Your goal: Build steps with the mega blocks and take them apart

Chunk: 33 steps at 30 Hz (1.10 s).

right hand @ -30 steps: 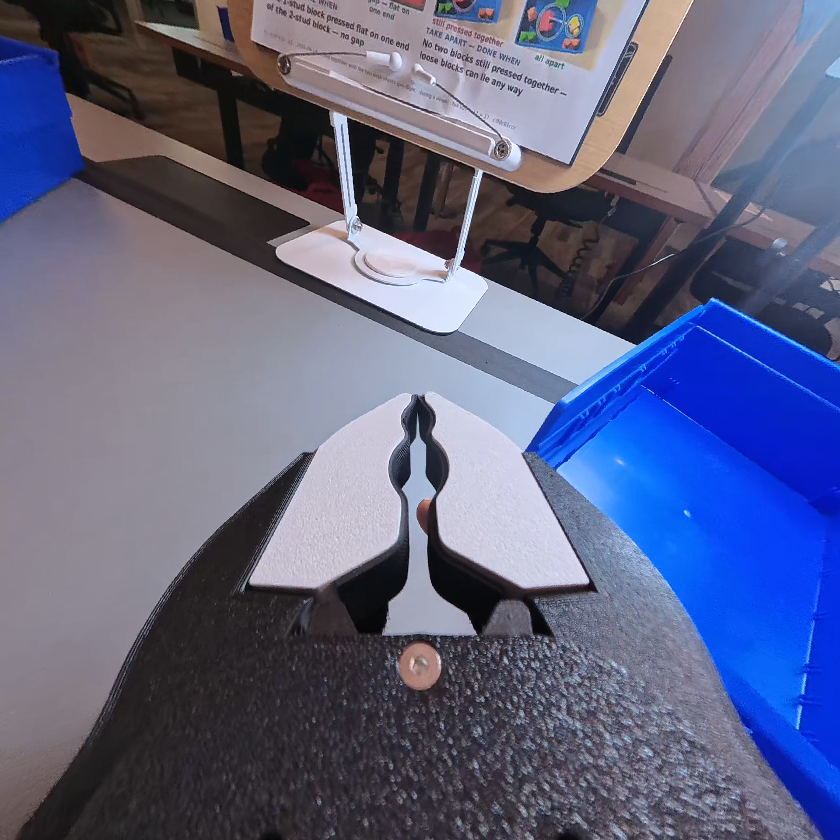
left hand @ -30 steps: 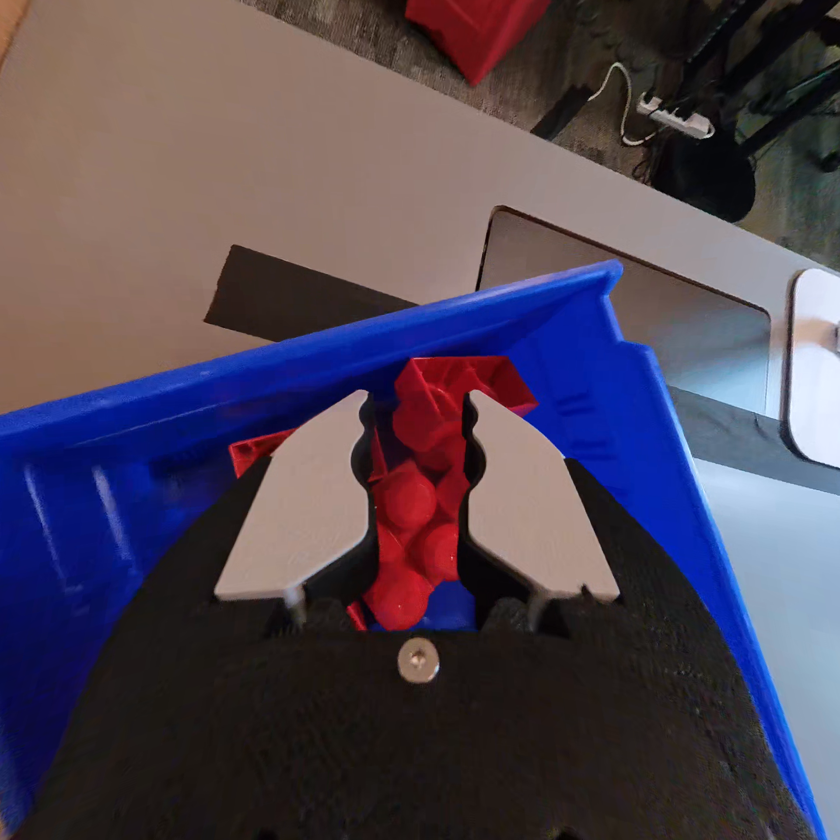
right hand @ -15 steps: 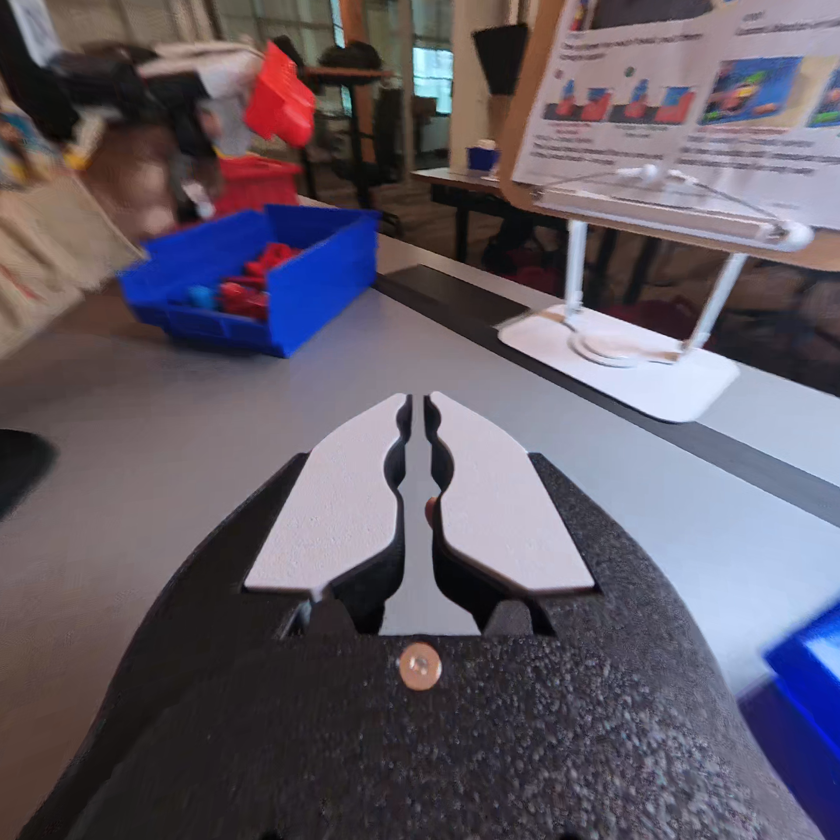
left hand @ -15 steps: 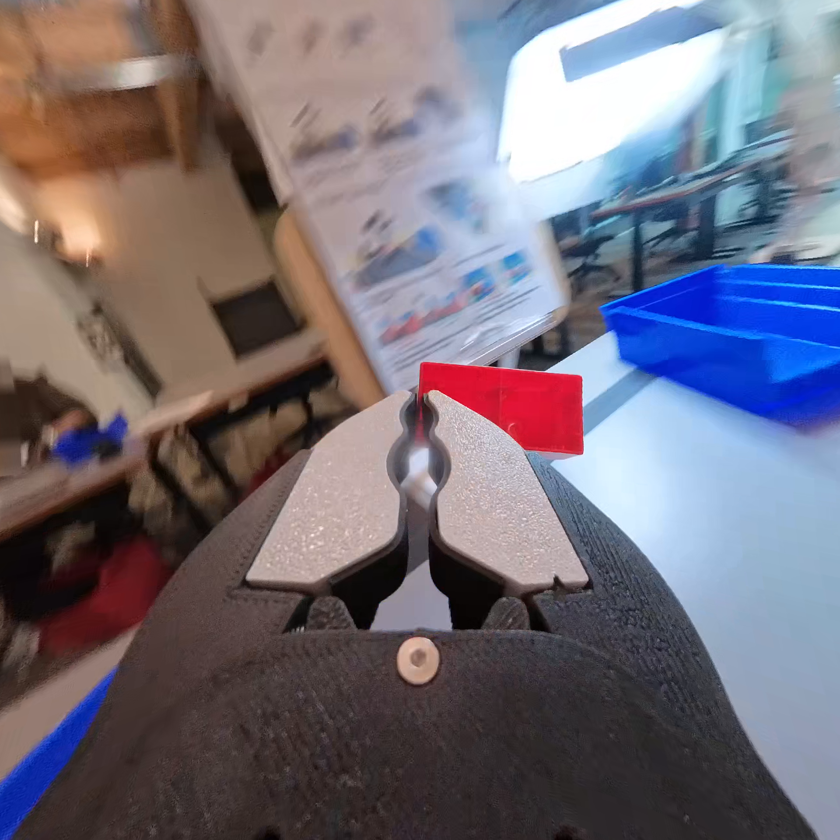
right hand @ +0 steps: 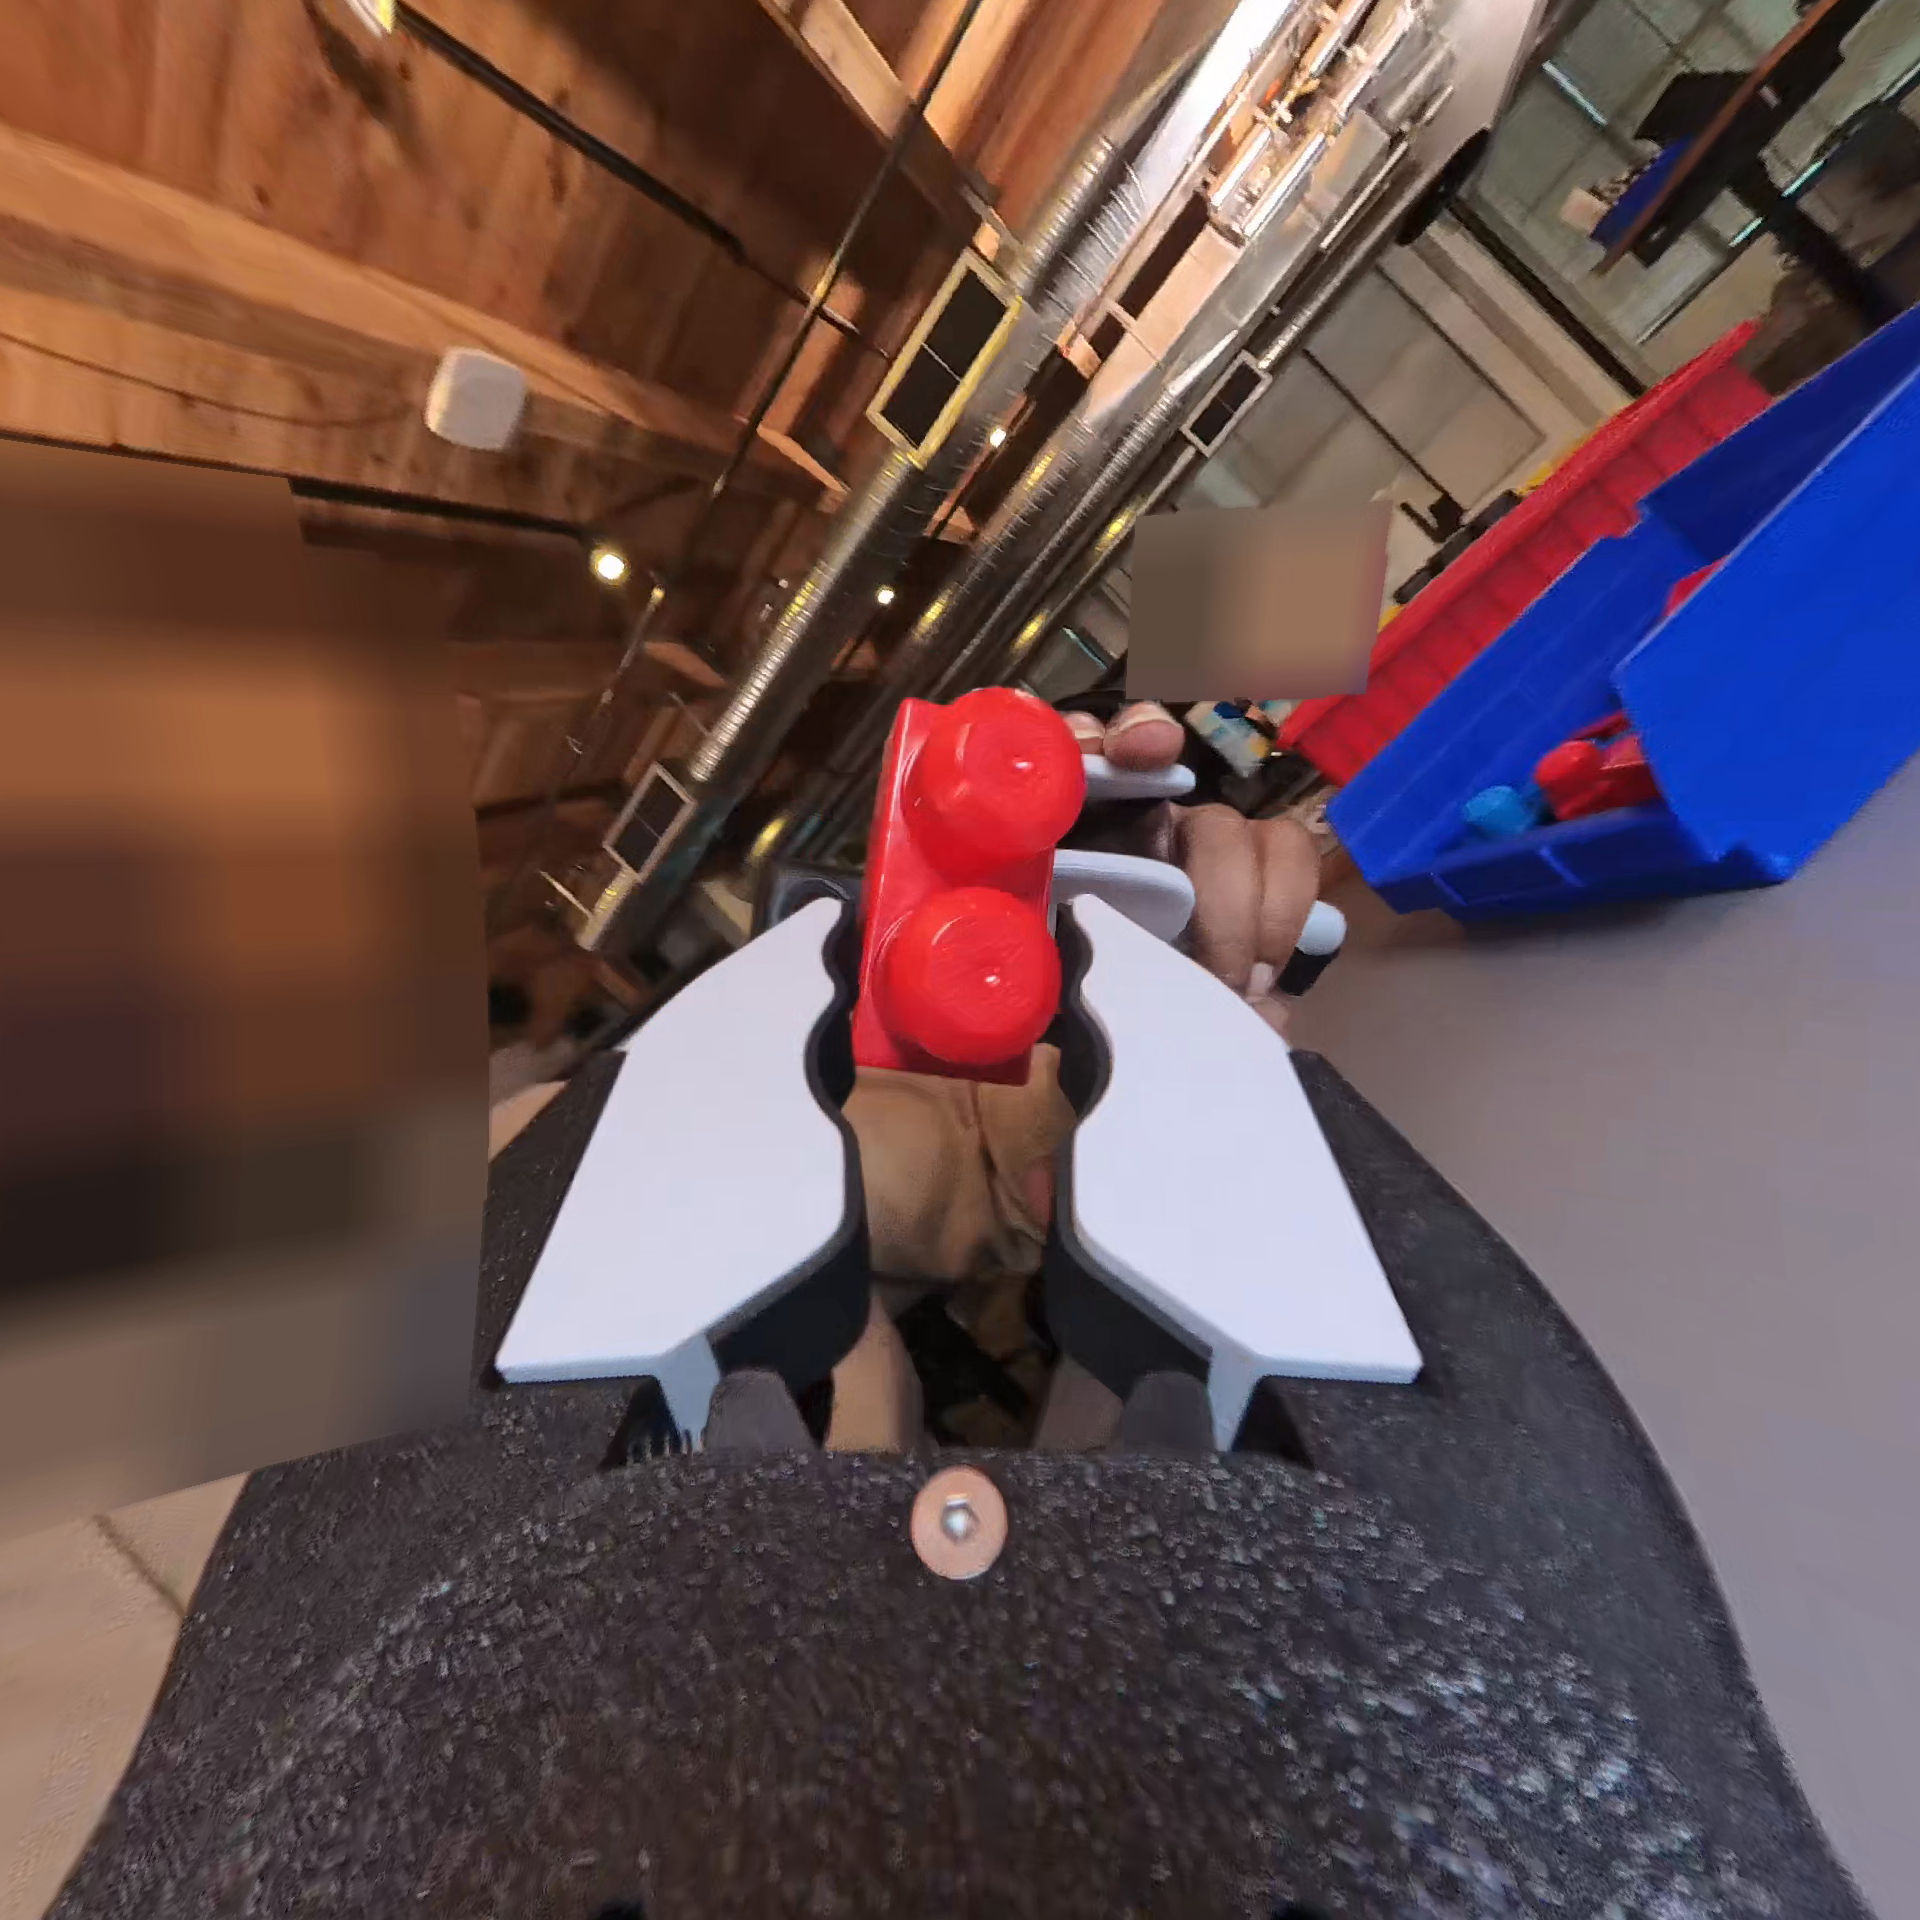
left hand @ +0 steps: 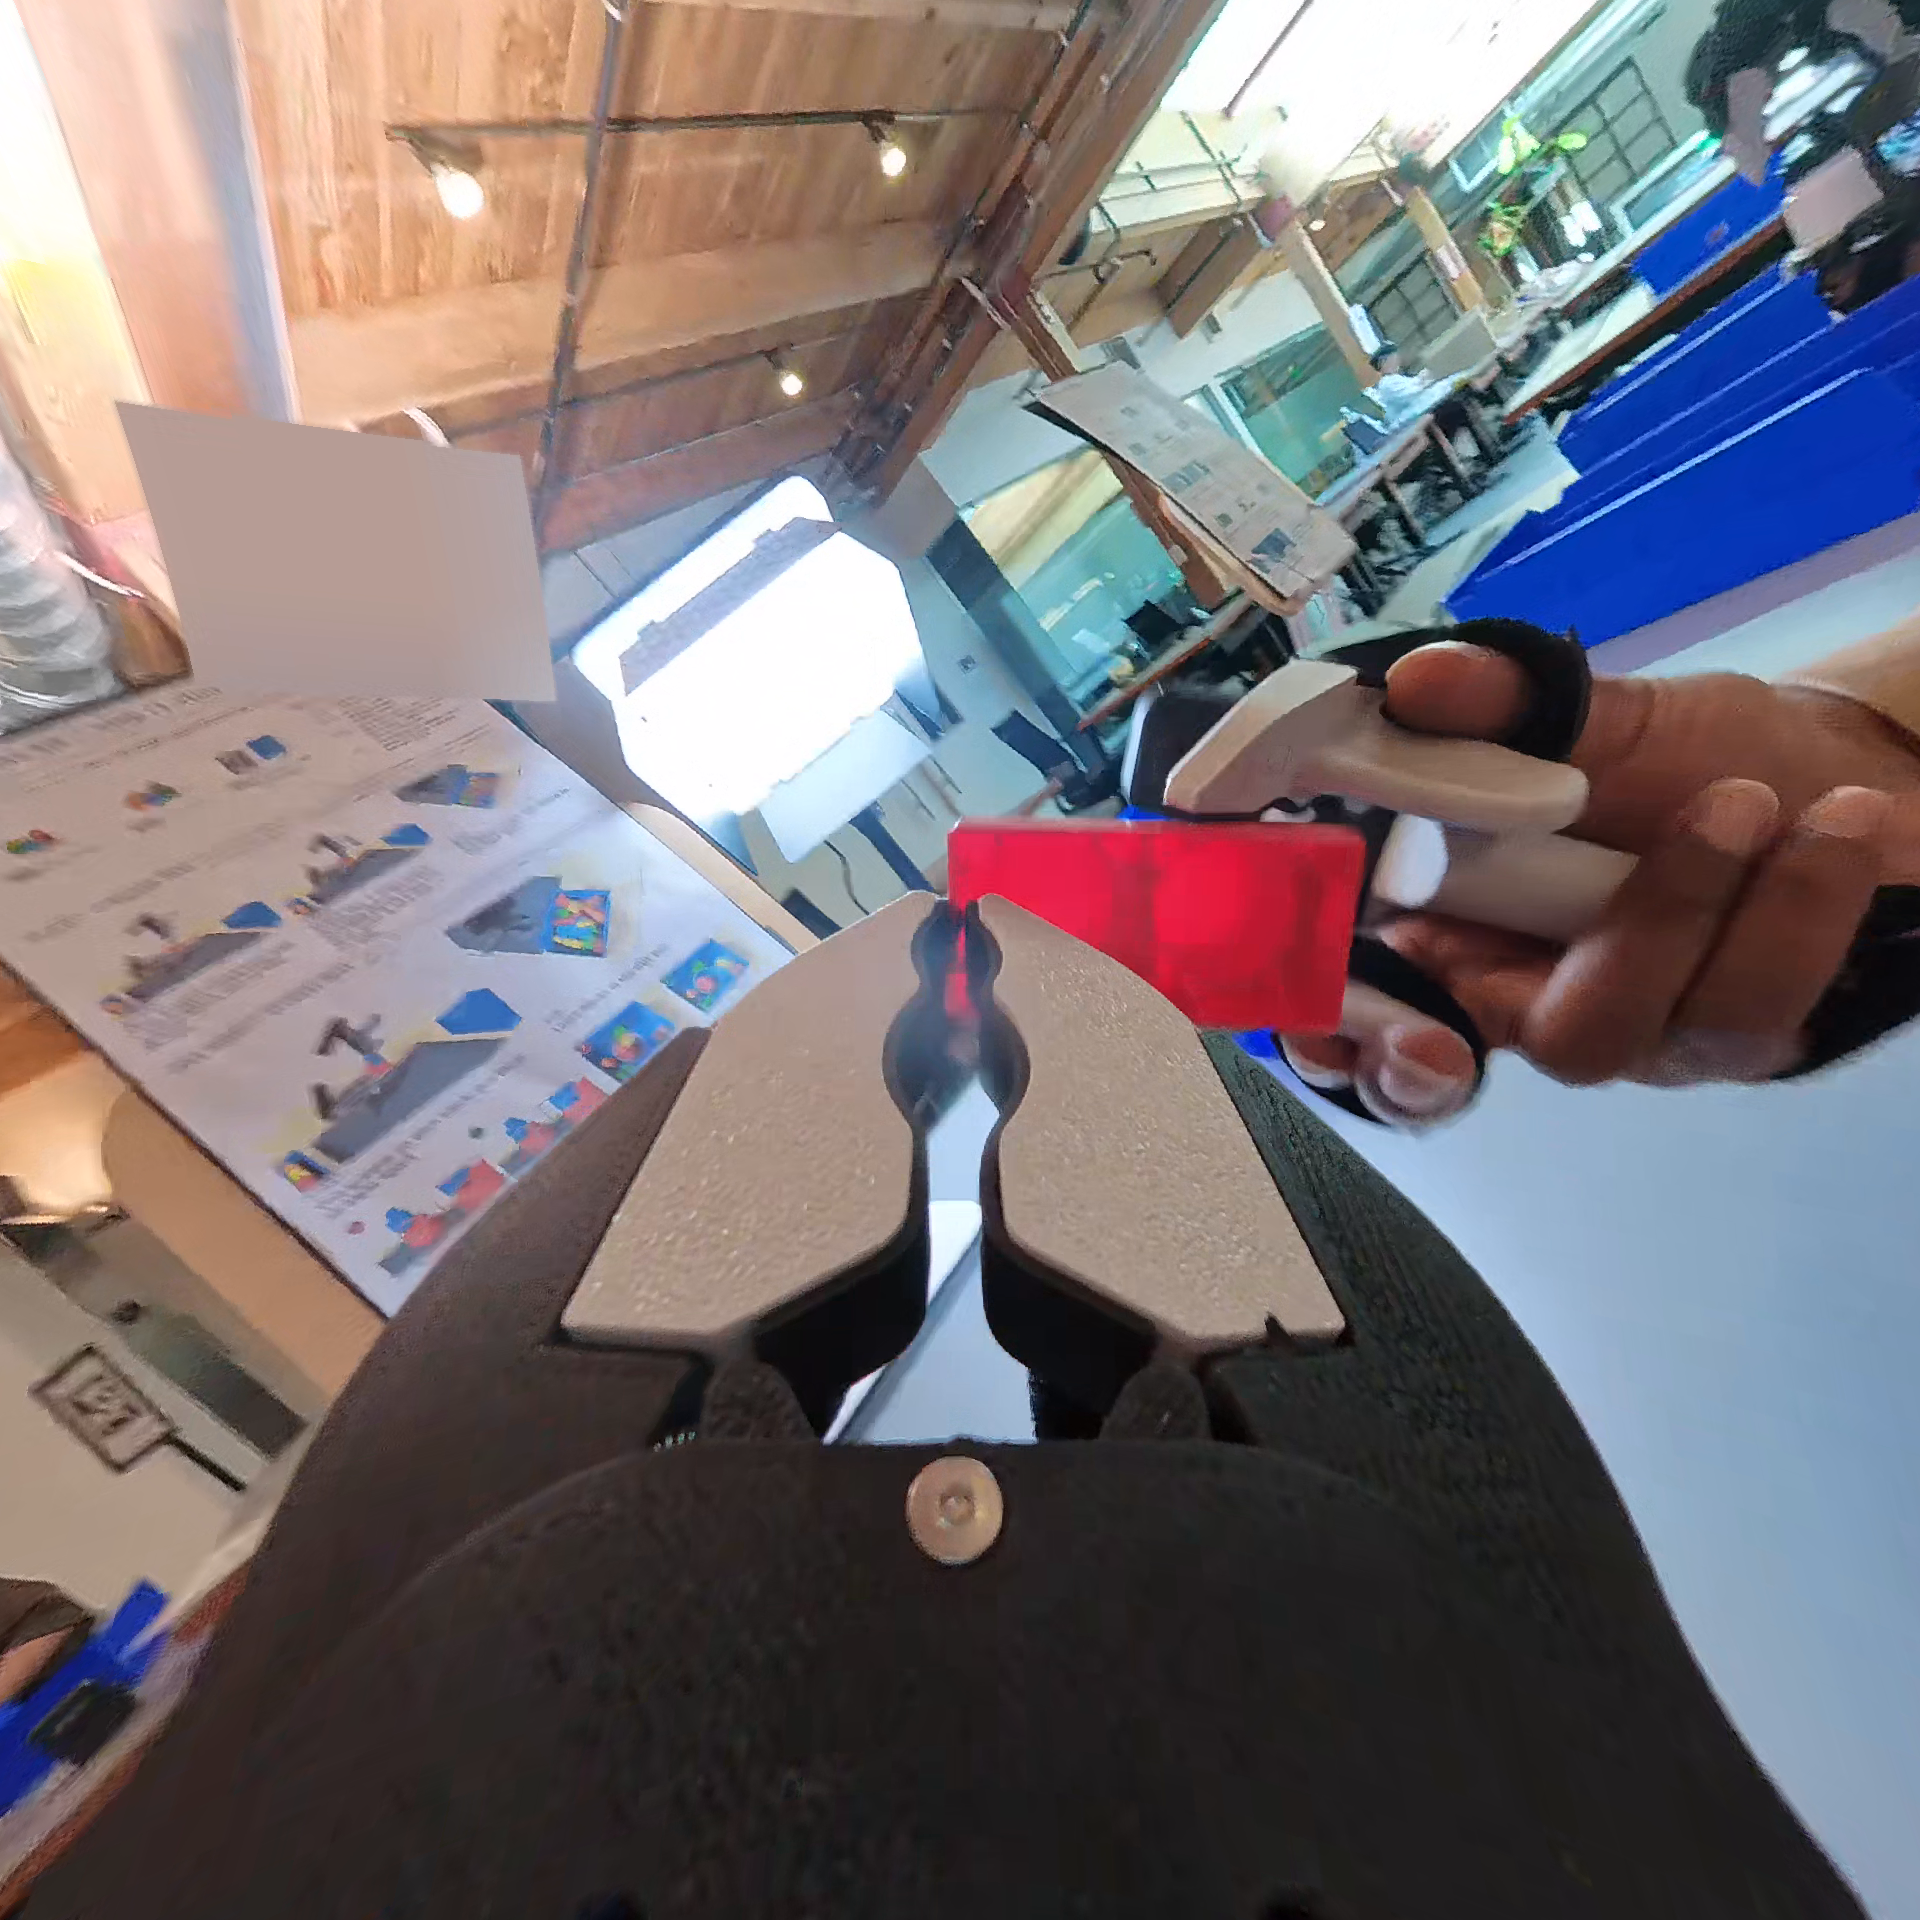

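Note:
My left gripper [left hand: 961,909] is shut on the edge of a red mega block [left hand: 1174,935], which sticks out to the right of its tips, held in the air. In the right wrist view the same block [right hand: 966,894] shows two studs facing the camera. My right gripper [right hand: 956,914] is open, one finger on each side of the block, a thin gap showing on the right side. A hand [left hand: 1714,831] holds the right gripper's grey handle [left hand: 1403,769] behind the block. The left gripper's handle [right hand: 1132,883] and hand show behind the block in the right wrist view.
A blue bin [right hand: 1766,675] with red and blue blocks stands on the grey table [right hand: 1610,1143] at the right, a red bin [right hand: 1558,520] behind it. In the left wrist view an instruction board [left hand: 364,935] stands left and more blue bins [left hand: 1714,499] far right.
My left gripper took a red block from the blue bin and lifted it. My right gripper swung toward it and opened, and the block now sits between its fingers.

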### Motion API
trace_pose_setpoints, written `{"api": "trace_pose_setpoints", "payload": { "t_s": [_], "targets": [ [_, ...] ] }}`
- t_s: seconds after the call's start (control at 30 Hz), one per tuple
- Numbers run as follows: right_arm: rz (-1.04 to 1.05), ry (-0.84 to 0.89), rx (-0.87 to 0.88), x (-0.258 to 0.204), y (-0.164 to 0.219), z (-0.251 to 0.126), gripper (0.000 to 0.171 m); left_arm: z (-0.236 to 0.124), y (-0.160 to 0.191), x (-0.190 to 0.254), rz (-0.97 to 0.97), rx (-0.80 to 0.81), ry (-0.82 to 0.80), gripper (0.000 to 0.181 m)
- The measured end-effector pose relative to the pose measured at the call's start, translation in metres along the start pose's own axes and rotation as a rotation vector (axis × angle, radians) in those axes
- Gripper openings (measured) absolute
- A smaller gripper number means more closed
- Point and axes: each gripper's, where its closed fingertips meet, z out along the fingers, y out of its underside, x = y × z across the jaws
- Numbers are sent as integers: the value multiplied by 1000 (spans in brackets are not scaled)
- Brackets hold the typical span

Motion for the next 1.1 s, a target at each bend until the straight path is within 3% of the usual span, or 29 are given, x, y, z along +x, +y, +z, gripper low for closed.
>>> {"api": "trace_pose_setpoints", "payload": {
  "t_s": [0.07, 0.13, 0.23, 0.3, 0.37, 0.5, 0.6, 0.67, 0.73, 0.9, 1.1],
  "targets": [
    [-154, 96, -39, 5, -6, -8, 33, -1, 14, 8, -137, -72, 121, 16],
    [-454, 314, -177, 23, -12, -30, 33, -7, 38, 17, -354, -207, 267, 35],
    [-940, 741, -639, 78, -7, -92, 33, -27, 74, 18, -543, -388, 343, 41],
    [-974, 777, -888, 98, 17, -118, 33, -45, 99, 6, -550, -529, 325, 40],
    [-935, 754, -962, 110, 34, -125, 33, -67, 121, -25, -500, -665, 241, 28],
    [-906, 710, -1097, 125, 57, -131, 33, -119, 151, -104, -564, -904, 84, 26],
    [-923, 710, -1164, 132, 67, -133, 36, -164, 181, -154, -541, -1122, 27, 28],
    [-917, 739, -1167, 134, 67, -132, 58, -189, 202, -168, -602, -1247, 44, 32],
    [-905, 739, -1091, 125, 59, -125, 64, -212, 225, -176, -616, -1376, 58, 36],
    [-903, 741, -906, 96, 35, -112, 58, -242, 271, -168, -631, -1561, 210, 41],
    [-859, 734, -876, 90, 48, -122, 52, -253, 294, -162, -496, -1655, 494, 43]
  ]
}}
